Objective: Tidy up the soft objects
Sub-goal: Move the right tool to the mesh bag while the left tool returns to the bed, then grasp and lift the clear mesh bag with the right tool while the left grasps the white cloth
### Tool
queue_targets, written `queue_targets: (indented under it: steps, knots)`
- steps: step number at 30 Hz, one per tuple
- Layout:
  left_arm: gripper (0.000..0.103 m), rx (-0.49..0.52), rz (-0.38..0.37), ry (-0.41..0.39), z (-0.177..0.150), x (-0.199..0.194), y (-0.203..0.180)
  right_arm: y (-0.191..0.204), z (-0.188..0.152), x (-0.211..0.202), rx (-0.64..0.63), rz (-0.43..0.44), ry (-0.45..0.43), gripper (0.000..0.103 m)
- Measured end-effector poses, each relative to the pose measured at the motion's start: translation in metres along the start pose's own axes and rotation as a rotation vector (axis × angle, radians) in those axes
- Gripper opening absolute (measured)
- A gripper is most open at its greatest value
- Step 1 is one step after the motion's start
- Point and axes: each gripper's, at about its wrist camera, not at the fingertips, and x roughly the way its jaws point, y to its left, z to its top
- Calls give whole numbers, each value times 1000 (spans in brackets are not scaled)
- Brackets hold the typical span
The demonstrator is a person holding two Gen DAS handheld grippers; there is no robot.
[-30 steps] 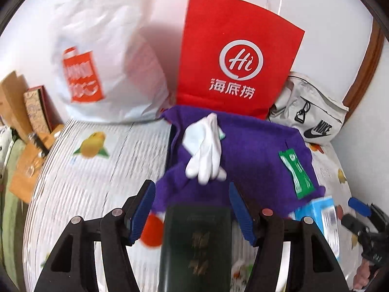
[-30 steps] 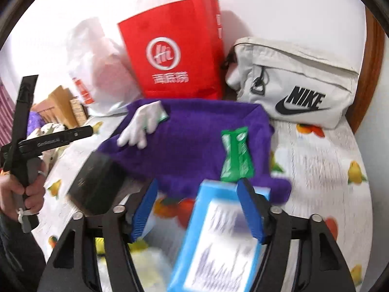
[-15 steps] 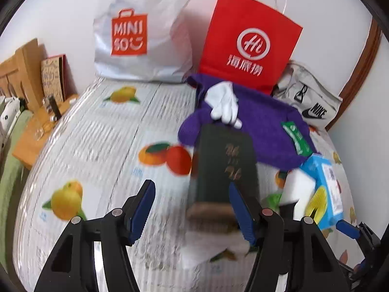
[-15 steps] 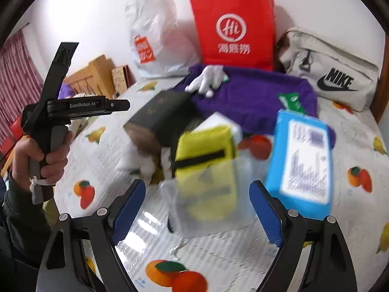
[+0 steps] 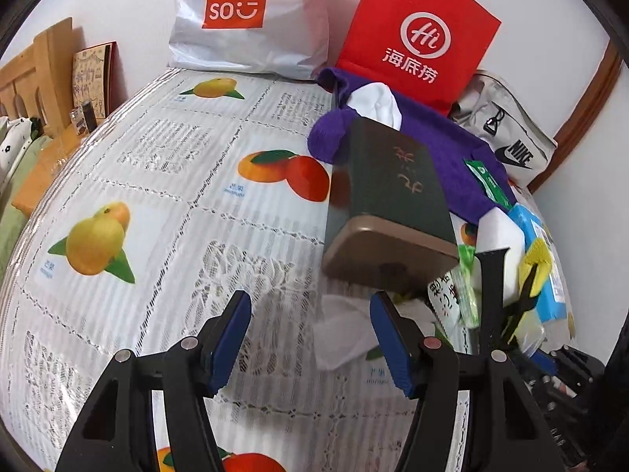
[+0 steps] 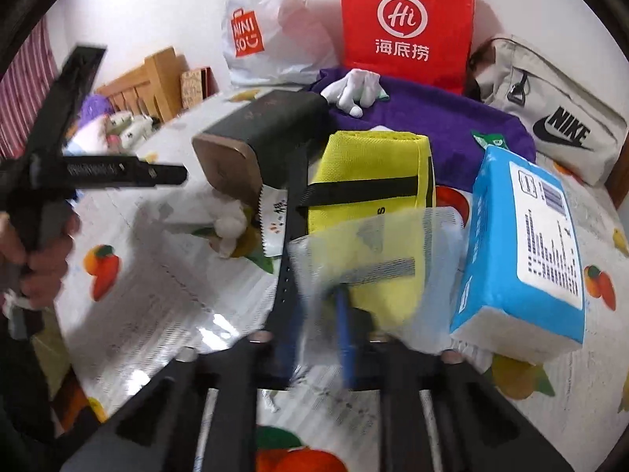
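Note:
My left gripper [image 5: 310, 338] is open and empty above the fruit-print tablecloth [image 5: 157, 204], just short of a dark green box [image 5: 389, 200] and a crumpled white cloth [image 5: 346, 330]. My right gripper [image 6: 314, 326] has closed its blurred blue pads on the lower edge of a yellow pouch in a clear bag [image 6: 369, 232], with a black strap [image 6: 291, 244] beside it. A purple towel [image 6: 440, 126] lies behind with a white glove [image 6: 354, 86] and a green packet [image 6: 489, 141] on it. A blue tissue pack [image 6: 526, 251] lies to the right.
A red paper bag [image 6: 405, 23], a white Miniso bag [image 5: 247, 15] and a grey Nike pouch [image 6: 550, 118] stand along the back wall. A wooden bed frame [image 5: 27, 67] is at the left. The left hand-held gripper [image 6: 78, 173] shows in the right wrist view.
Both grippers pulled back toward the near side. The right gripper's jaws went from wide open to closed on the yellow pouch's bag. The left gripper stayed open.

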Motion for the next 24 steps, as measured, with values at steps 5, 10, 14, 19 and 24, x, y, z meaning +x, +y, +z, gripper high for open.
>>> queue_targets:
  steps: [5, 10, 14, 19, 24]
  knots:
    - [61, 32, -28, 1, -6, -3, -6, 4, -2, -27, 2, -12, -31, 5]
    - [63, 63, -48, 10, -13, 2, -21, 7, -16, -52, 15, -17, -41, 5]
    - [72, 123, -19, 20, -14, 13, -41, 2, -32, -67, 14, -61, -25, 5]
    - [77, 200, 21, 32, -18, 34, -62, -14, -57, -82, 41, -147, 1, 5]
    - [79, 268, 92, -10, -21, 42, -74, -26, -70, -61, 59, -169, 47, 5]
